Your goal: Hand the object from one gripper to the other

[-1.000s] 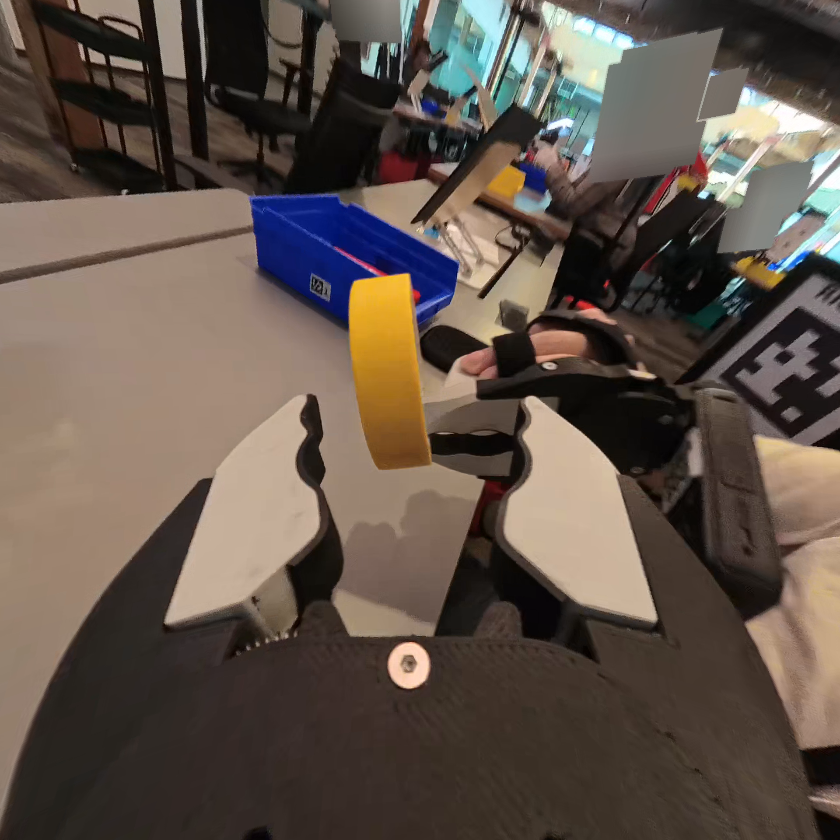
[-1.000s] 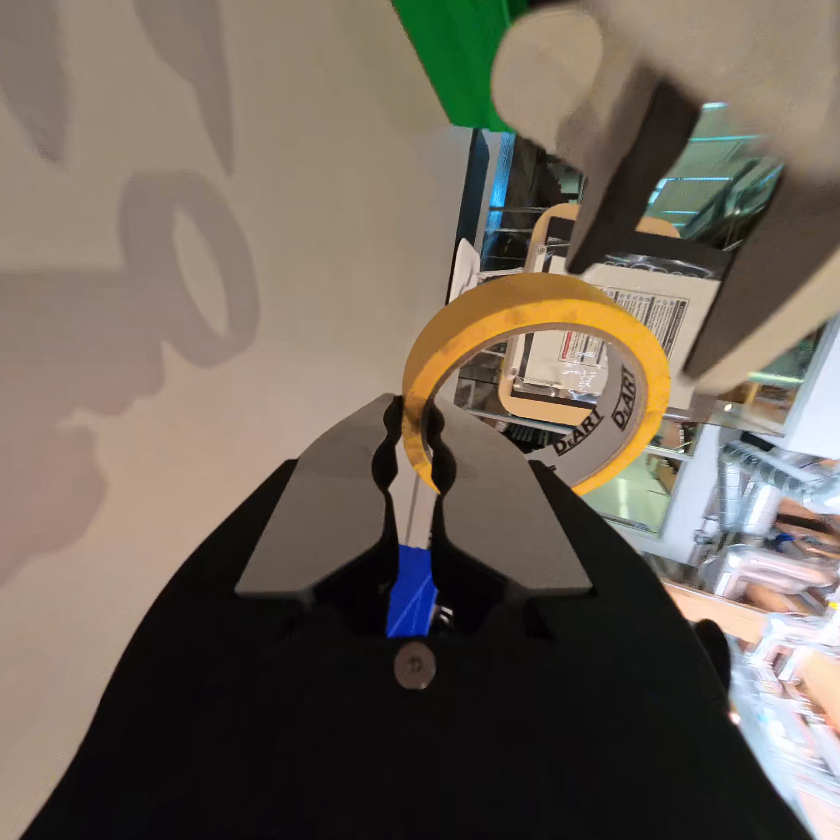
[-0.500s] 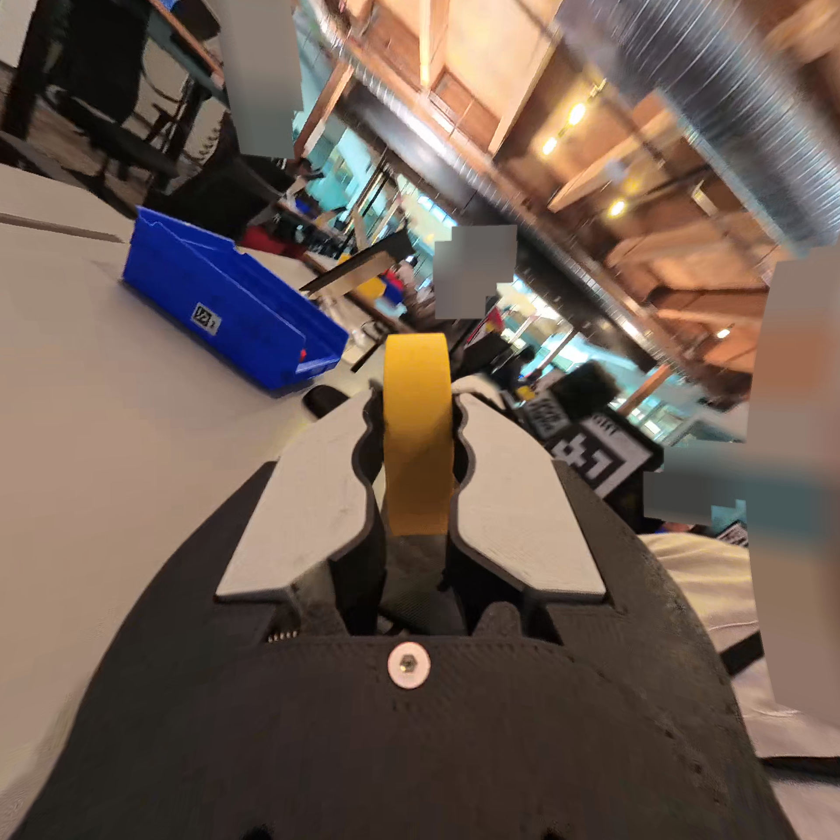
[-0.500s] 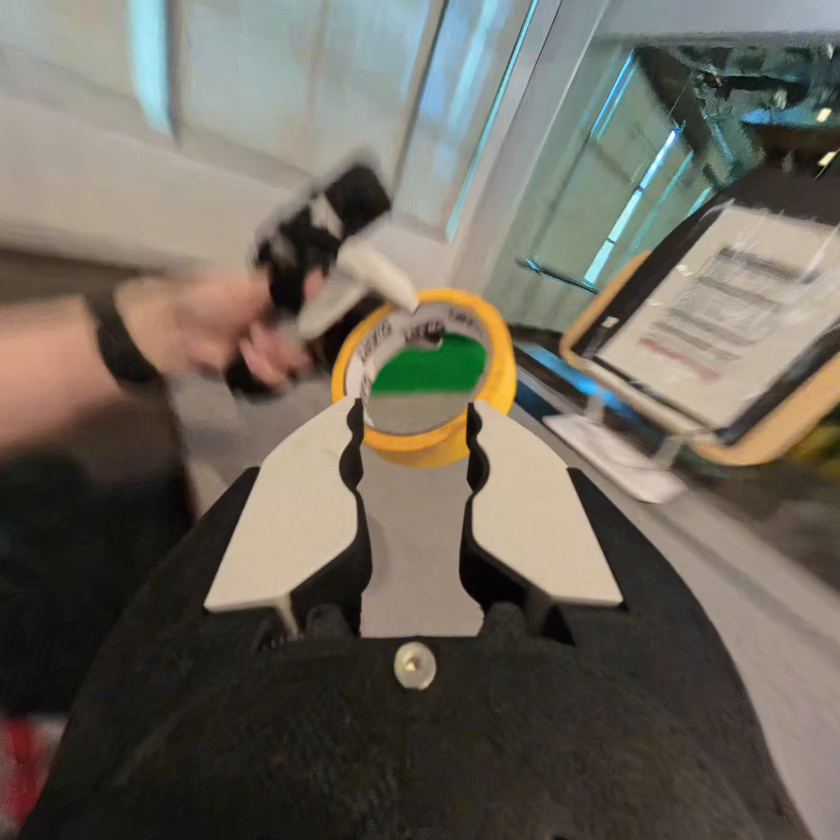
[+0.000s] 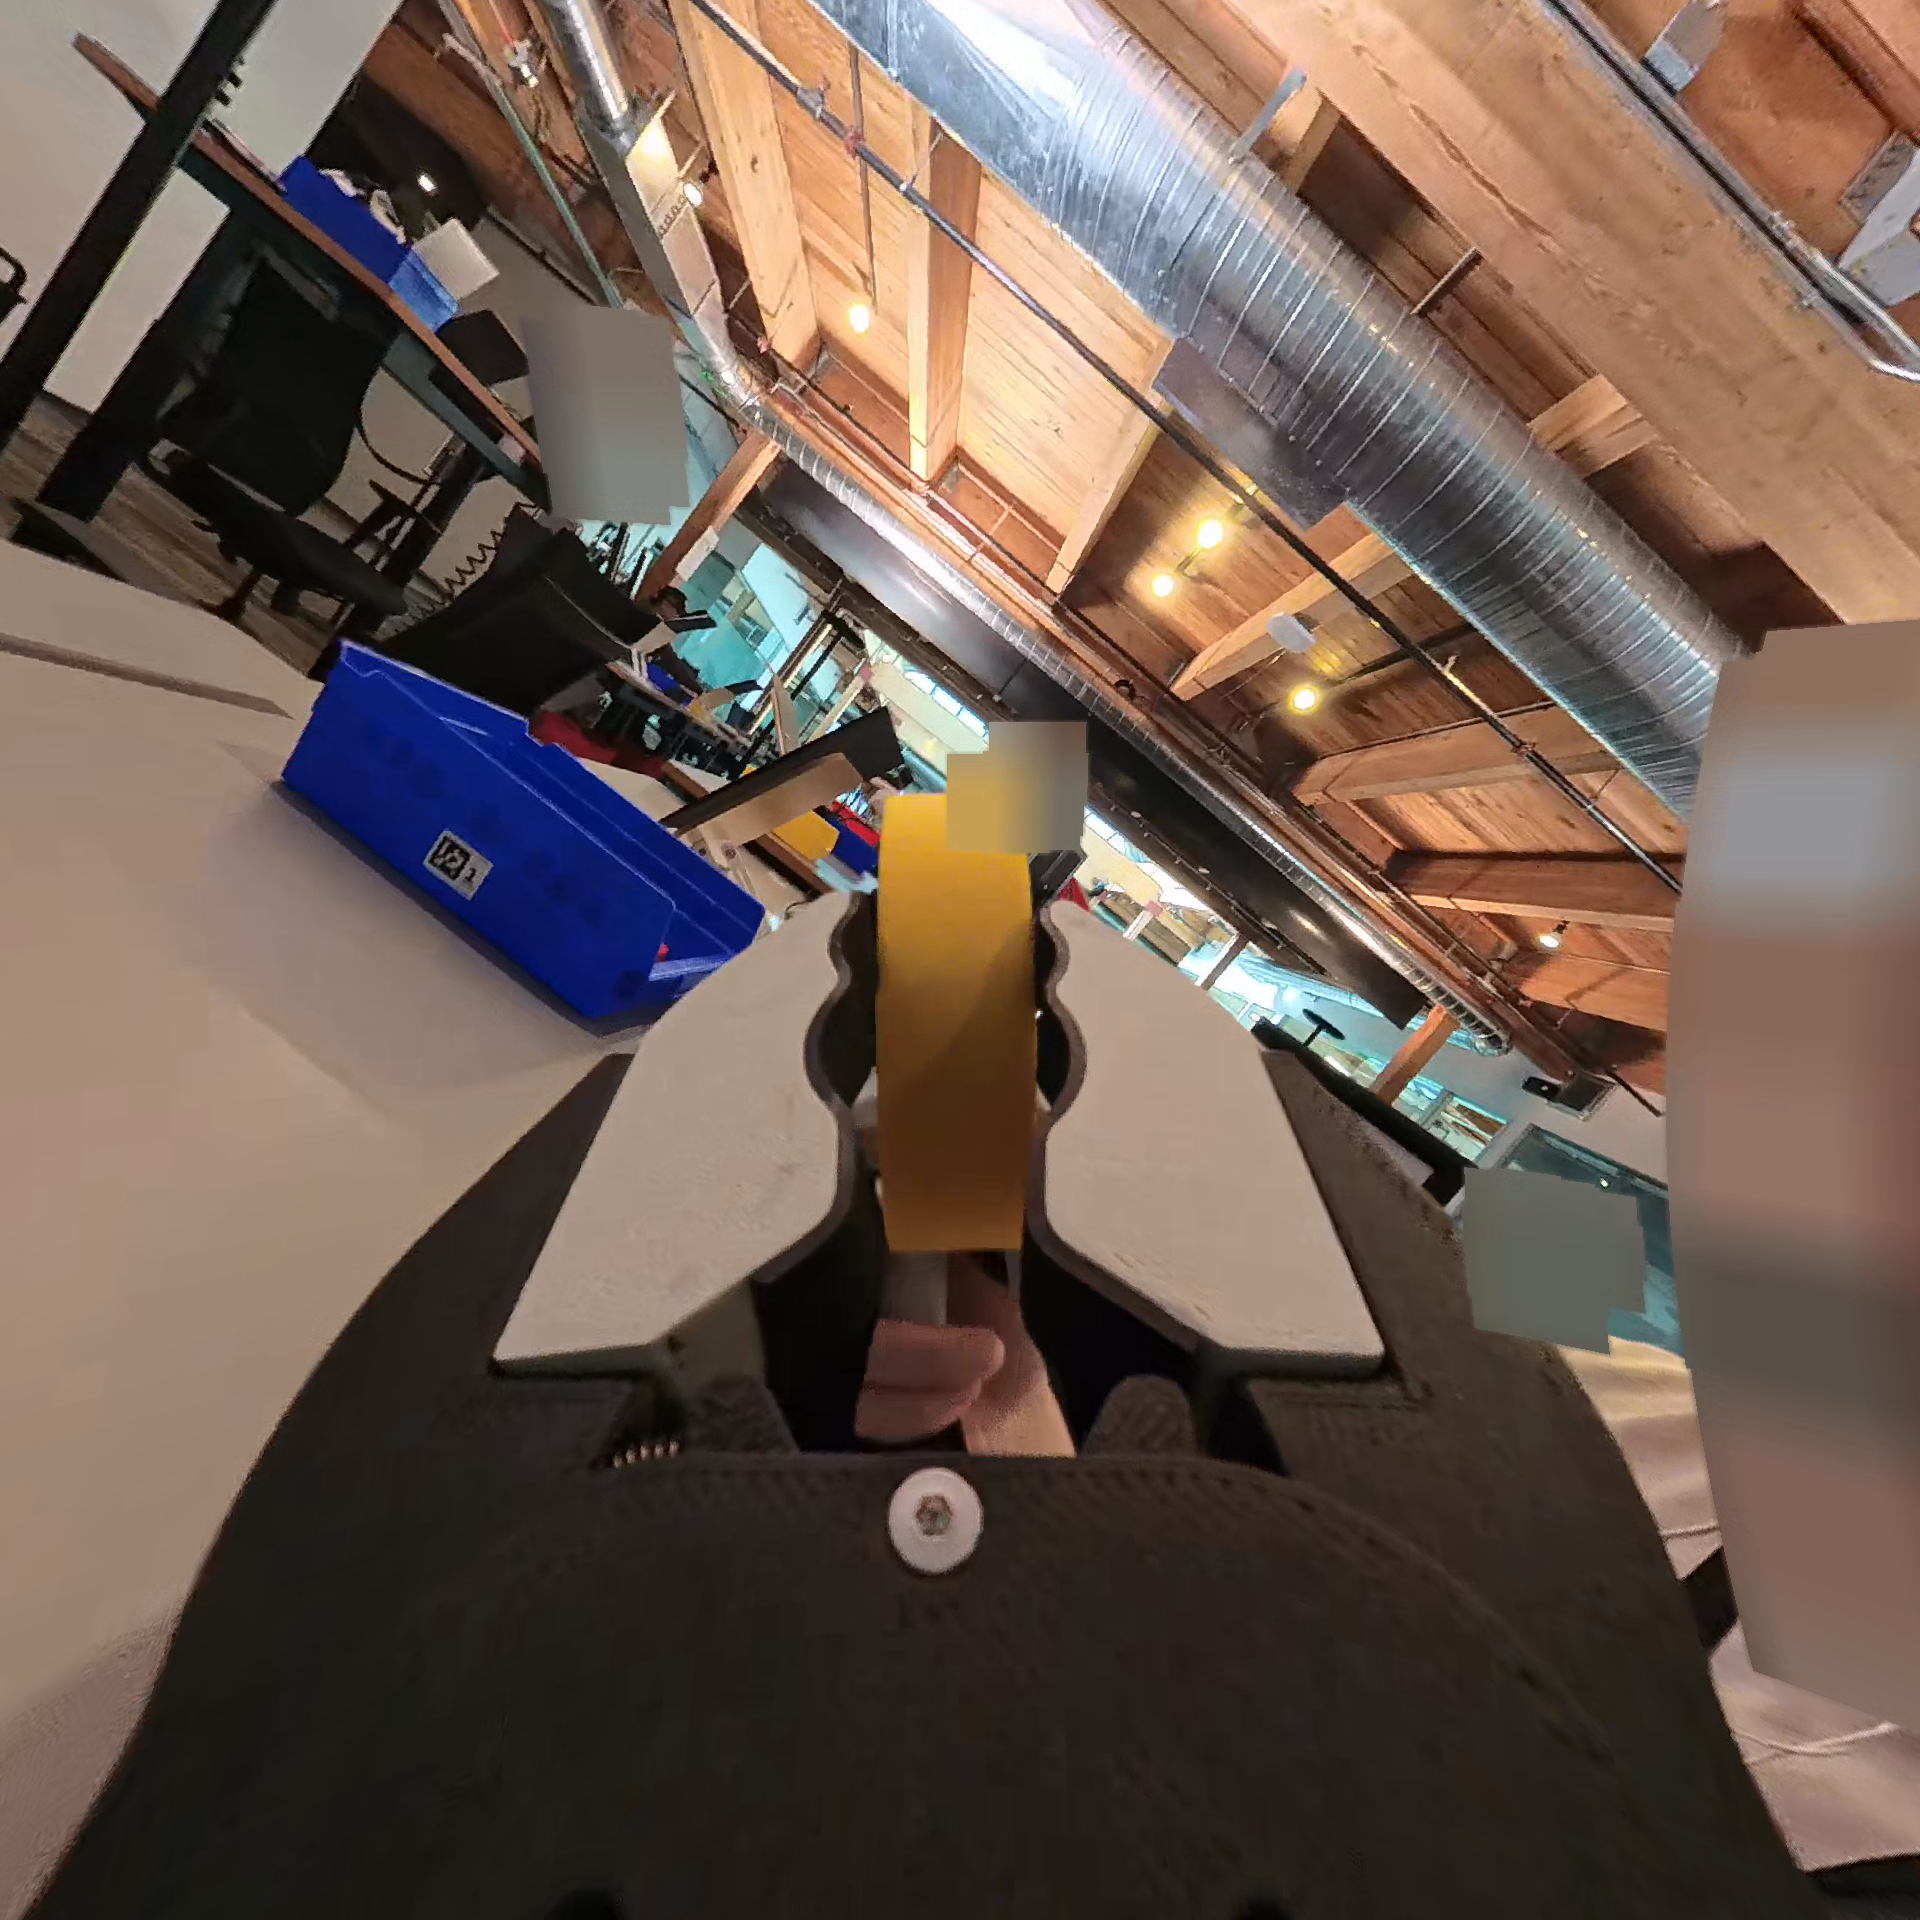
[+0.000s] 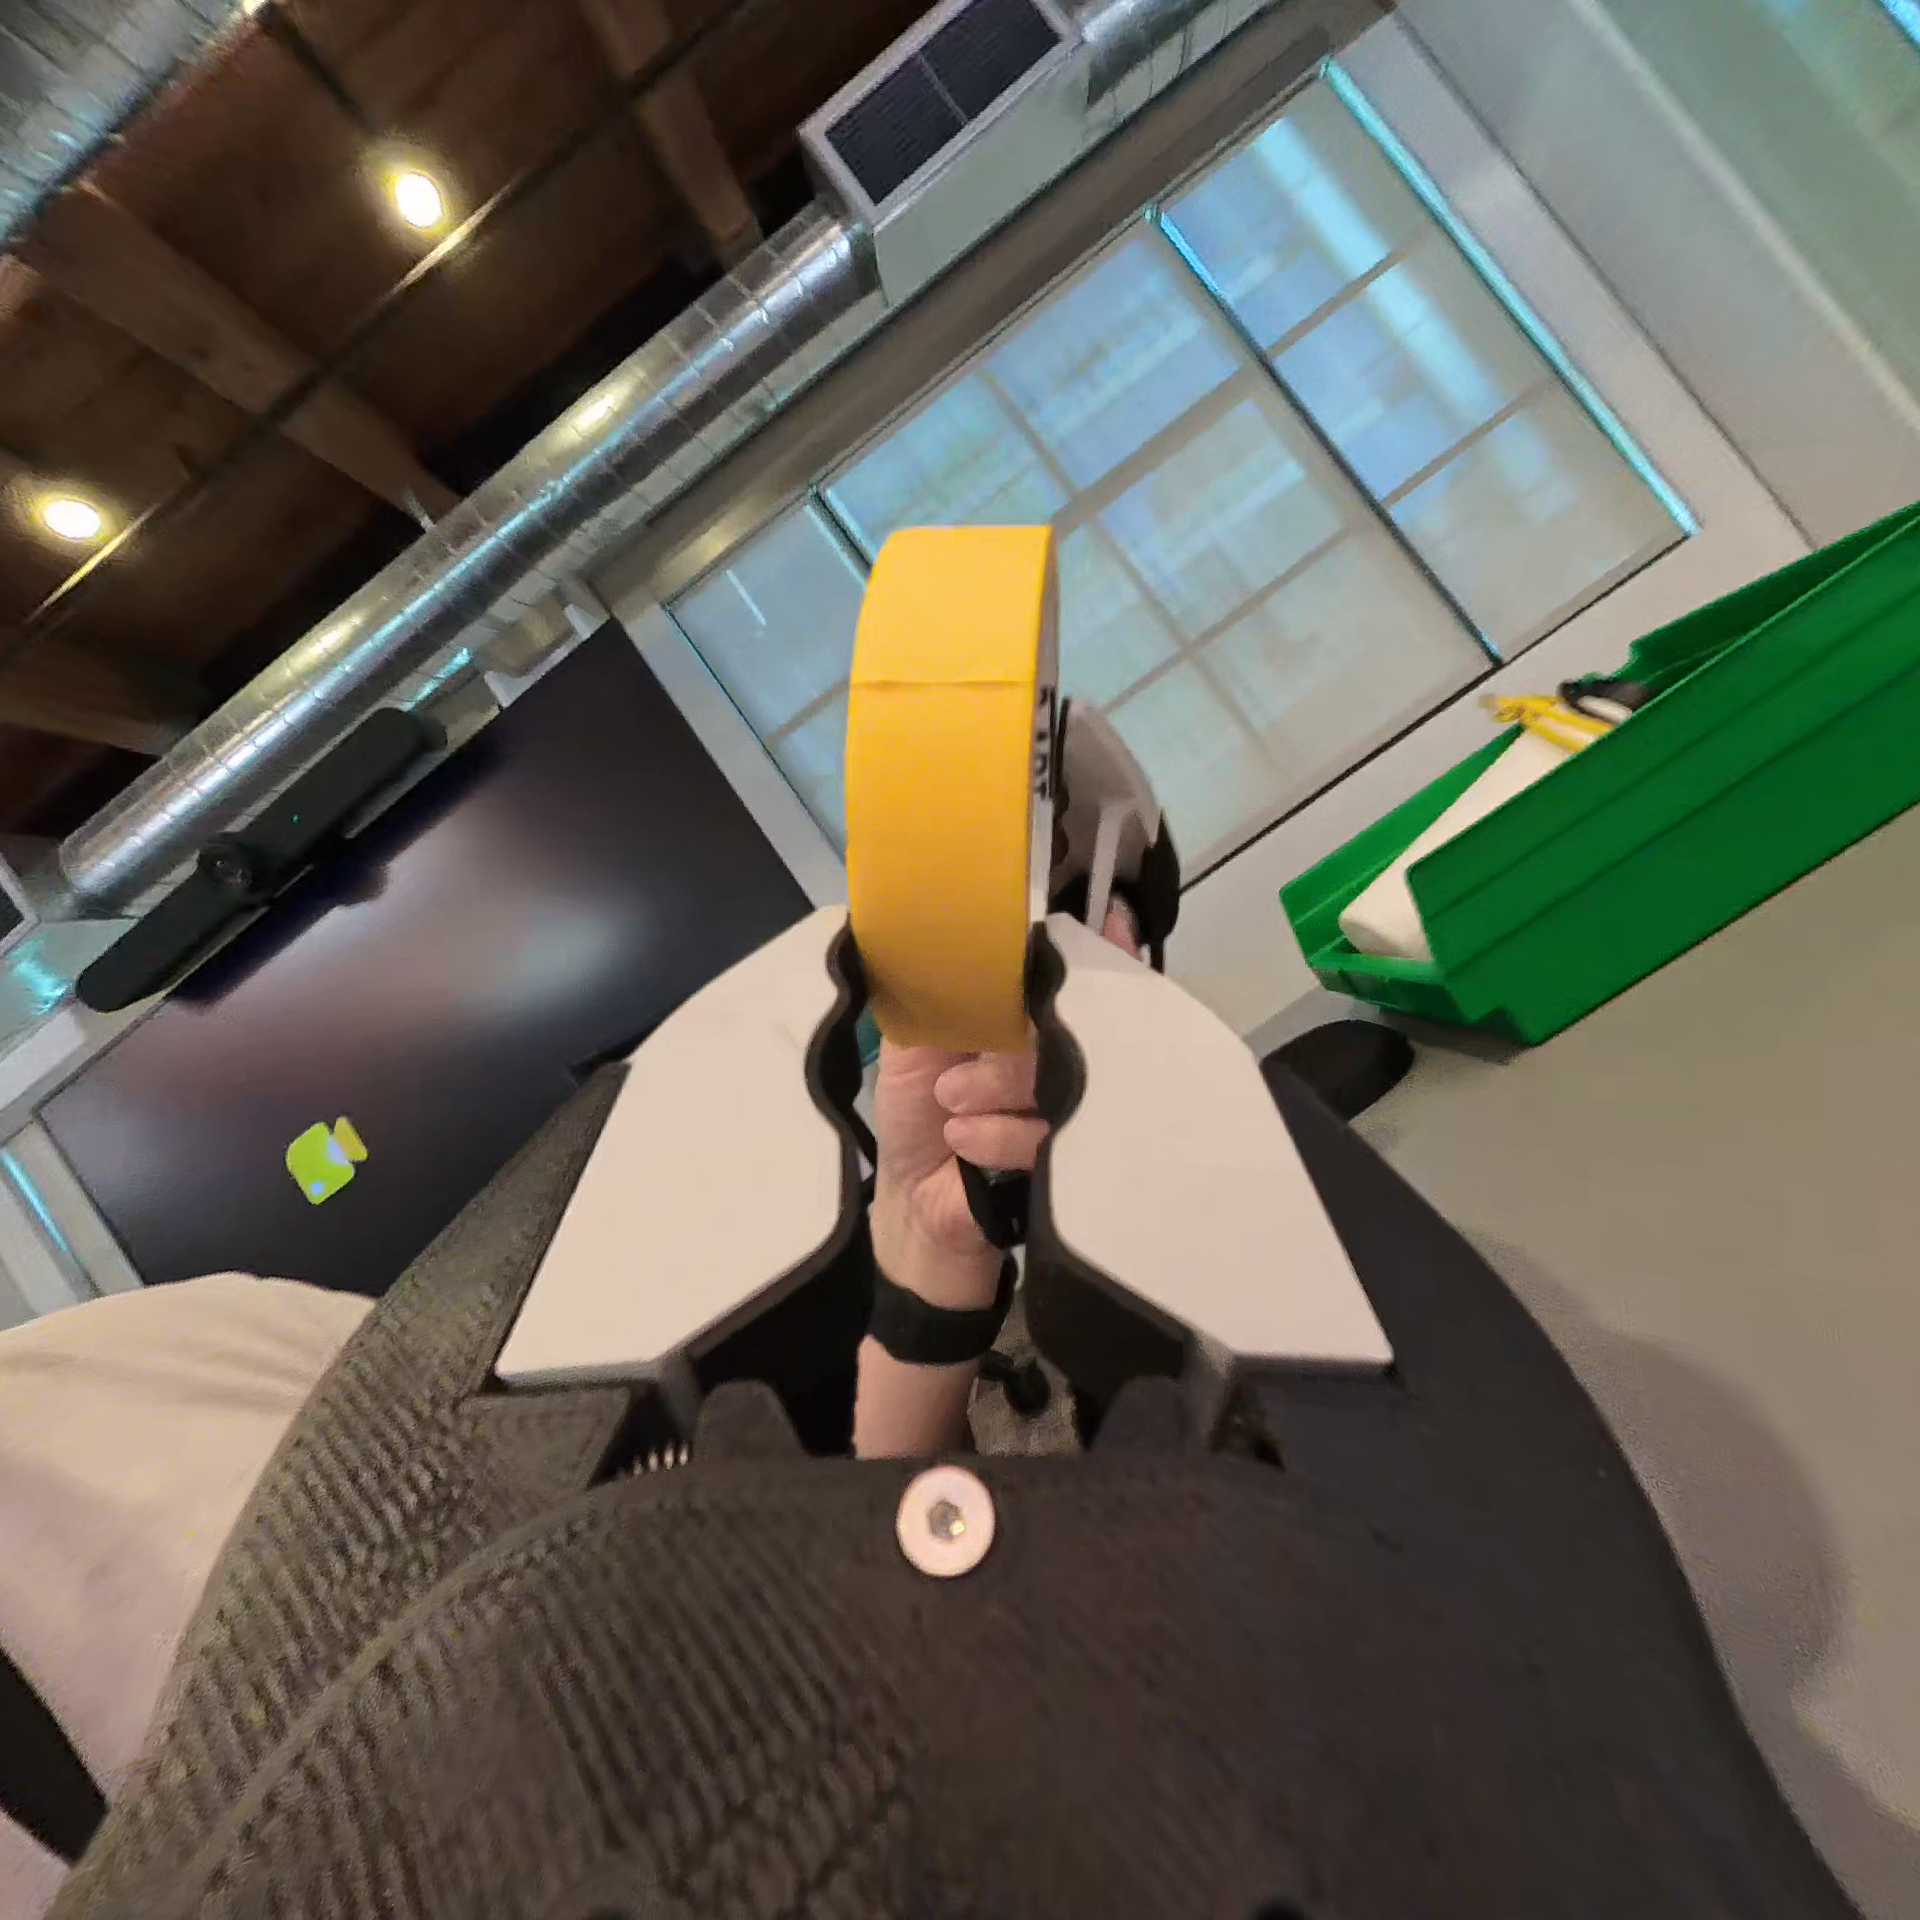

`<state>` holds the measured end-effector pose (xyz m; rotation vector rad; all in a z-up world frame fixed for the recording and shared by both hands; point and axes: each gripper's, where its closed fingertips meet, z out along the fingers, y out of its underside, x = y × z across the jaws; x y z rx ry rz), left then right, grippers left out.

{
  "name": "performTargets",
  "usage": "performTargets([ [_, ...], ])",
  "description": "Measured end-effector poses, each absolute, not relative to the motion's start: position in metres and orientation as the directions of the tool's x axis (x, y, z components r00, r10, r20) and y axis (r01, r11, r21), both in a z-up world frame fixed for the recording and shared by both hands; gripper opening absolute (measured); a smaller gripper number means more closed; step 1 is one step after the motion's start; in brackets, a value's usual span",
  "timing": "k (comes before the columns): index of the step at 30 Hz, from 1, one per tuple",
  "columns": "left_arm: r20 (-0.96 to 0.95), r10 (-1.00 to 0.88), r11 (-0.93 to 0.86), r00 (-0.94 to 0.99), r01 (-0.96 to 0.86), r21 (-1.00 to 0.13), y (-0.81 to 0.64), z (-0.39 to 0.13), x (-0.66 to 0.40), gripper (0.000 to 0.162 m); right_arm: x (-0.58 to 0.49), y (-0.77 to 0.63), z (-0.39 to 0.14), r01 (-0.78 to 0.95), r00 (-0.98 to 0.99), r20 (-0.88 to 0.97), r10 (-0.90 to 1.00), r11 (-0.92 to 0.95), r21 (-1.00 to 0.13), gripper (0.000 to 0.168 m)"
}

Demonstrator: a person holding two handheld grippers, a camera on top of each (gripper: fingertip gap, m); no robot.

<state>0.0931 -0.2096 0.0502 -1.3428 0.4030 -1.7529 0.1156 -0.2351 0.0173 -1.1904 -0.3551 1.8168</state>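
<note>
A yellow tape roll (image 5: 951,1039) stands edge-on between the fingers of my left gripper (image 5: 951,935), which is shut across its width. In the right wrist view the same roll (image 6: 945,779) has its lower edge between the tips of my right gripper (image 6: 945,956), whose pads touch both of its sides. Both grippers hold the roll in the air above the grey table (image 5: 208,1039). The hand on the other gripper shows behind the roll in each view, in the left wrist view (image 5: 925,1382) and in the right wrist view (image 6: 935,1132).
A blue bin (image 5: 499,862) stands on the table to the left of my left gripper. A green bin (image 6: 1621,914) stands on the table to the right of my right gripper, with a small black object (image 6: 1340,1060) beside it. A dark screen (image 6: 416,987) is at the left. Some 5 cm of space lies between my two pairs of fingers.
My right gripper let go of the roll's rim as my left gripper shut across its width. The right gripper has now turned and closed on the roll's lower edge.
</note>
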Motion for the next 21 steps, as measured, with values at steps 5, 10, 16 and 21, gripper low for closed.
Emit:
performTargets([
  [5, 0.375, -0.837, -0.316, 0.398, 0.209, -0.926, -0.197, 0.019, 0.083, 0.053, 0.139, -0.211, 0.009, -0.467, -0.067, -0.668, 0.741, -0.615, -0.635, 0.029],
  [10, -0.136, -0.757, -0.001, 0.639, -0.210, -0.978, -0.191, 0.026, 0.086, 0.060, 0.147, -0.203, -0.014, -0.368, -0.005, -0.768, 0.641, -0.715, -0.594, 0.029],
  [16, -0.645, -0.705, 0.264, 0.296, -0.734, -0.626, -0.187, 0.001, 0.130, 0.062, 0.136, -0.219, -0.039, -0.185, 0.113, -0.769, 0.630, -0.747, -0.639, 0.029],
  [21, -0.814, -0.563, 0.379, 0.139, -0.832, -0.405, -0.176, -0.016, 0.153, 0.024, 0.140, -0.226, -0.043, -0.070, 0.259, -0.653, 0.712, -0.660, -0.748, 0.030],
])
